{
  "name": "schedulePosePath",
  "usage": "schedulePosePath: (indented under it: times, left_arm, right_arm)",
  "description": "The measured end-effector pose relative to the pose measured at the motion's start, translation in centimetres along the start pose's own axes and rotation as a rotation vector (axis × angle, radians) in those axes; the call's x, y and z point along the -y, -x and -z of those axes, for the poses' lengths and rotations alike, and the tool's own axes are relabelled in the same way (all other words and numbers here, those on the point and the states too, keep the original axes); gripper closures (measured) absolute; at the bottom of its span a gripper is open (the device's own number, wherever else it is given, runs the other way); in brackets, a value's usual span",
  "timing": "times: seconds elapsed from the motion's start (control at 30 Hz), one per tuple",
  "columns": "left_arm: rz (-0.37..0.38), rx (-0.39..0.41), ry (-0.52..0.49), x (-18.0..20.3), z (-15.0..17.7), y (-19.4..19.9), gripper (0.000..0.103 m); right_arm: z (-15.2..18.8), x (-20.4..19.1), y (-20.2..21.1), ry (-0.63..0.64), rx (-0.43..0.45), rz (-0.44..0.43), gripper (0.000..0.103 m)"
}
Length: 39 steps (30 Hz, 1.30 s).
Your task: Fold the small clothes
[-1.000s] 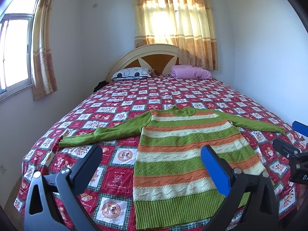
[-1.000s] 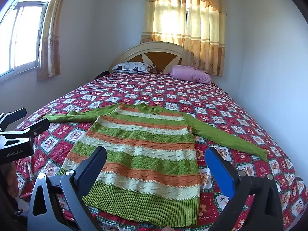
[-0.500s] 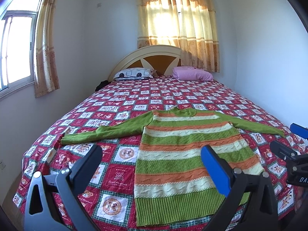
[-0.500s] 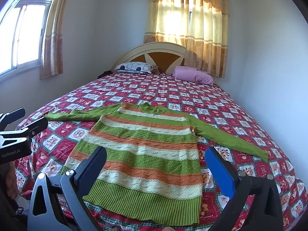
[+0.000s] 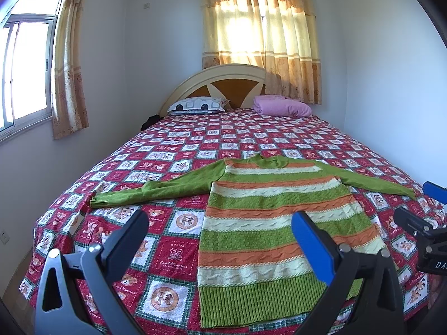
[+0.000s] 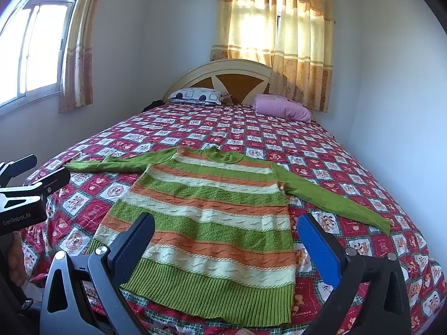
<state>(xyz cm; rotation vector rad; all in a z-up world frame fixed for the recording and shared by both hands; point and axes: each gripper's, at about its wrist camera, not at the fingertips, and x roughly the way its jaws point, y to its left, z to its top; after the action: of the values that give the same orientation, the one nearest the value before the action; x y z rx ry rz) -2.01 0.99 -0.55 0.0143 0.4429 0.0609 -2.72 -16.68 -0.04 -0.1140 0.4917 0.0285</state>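
A small knit sweater (image 5: 268,223) (image 6: 206,217) with green, orange and cream stripes lies flat on the bed, hem toward me and both green sleeves spread out sideways. My left gripper (image 5: 220,237) hangs open above the bed's near edge, over the sweater's lower left part, with nothing between its fingers. Over the hem on the right side, my right gripper (image 6: 226,240) is open too and holds nothing. Each gripper shows at the edge of the other's view.
The bed (image 5: 178,145) wears a red checked quilt with bear prints. A patterned pillow (image 5: 195,104) and a pink pillow (image 5: 282,109) lie by the headboard (image 5: 223,83). Walls close in on both sides; a window (image 5: 25,69) is at left.
Both grippers have drawn back and risen a little, so the sweater sits lower and farther in both views. The sweater has not moved.
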Motion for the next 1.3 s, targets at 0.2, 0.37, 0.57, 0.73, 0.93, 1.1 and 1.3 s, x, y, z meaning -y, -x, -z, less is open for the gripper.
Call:
schedulePosePath:
  times: [0.2,0.37,0.57,0.73,0.93,1.1,1.3]
  left_arm:
    - [-0.002,-0.003,-0.005,0.11,0.09,-0.11,0.000]
    - [-0.004,-0.010,-0.010,0.09,0.25,-0.28,0.000]
    - [-0.004,-0.011,-0.009,0.06,0.31,-0.32,0.000]
    - [-0.004,-0.012,-0.010,0.07,0.37,-0.34,0.000]
    - [-0.004,-0.012,-0.010,0.10,0.34,-0.34,0.000]
    - [-0.003,-0.012,-0.010,0.12,0.31,-0.35,0.000]
    - [-0.005,-0.014,-0.010,0.08,0.41,-0.38,0.000]
  right_arm:
    - [0.05,-0.12,-0.05,0.001,-0.002,0.000,0.001]
    - [0.09,-0.15,-0.13,0.001,-0.003,-0.001,0.001]
    - [0.09,-0.15,-0.14,0.002,-0.004,-0.002,0.001]
    - [0.17,-0.17,-0.24,0.003,-0.007,-0.003,0.001]
    - [0.23,-0.25,-0.27,0.003,-0.007,-0.002,0.001]
    - [0.22,-0.26,-0.26,0.003,-0.007,-0.003,0.001]
    - [0.25,-0.31,-0.31,0.004,-0.009,-0.004,0.001]
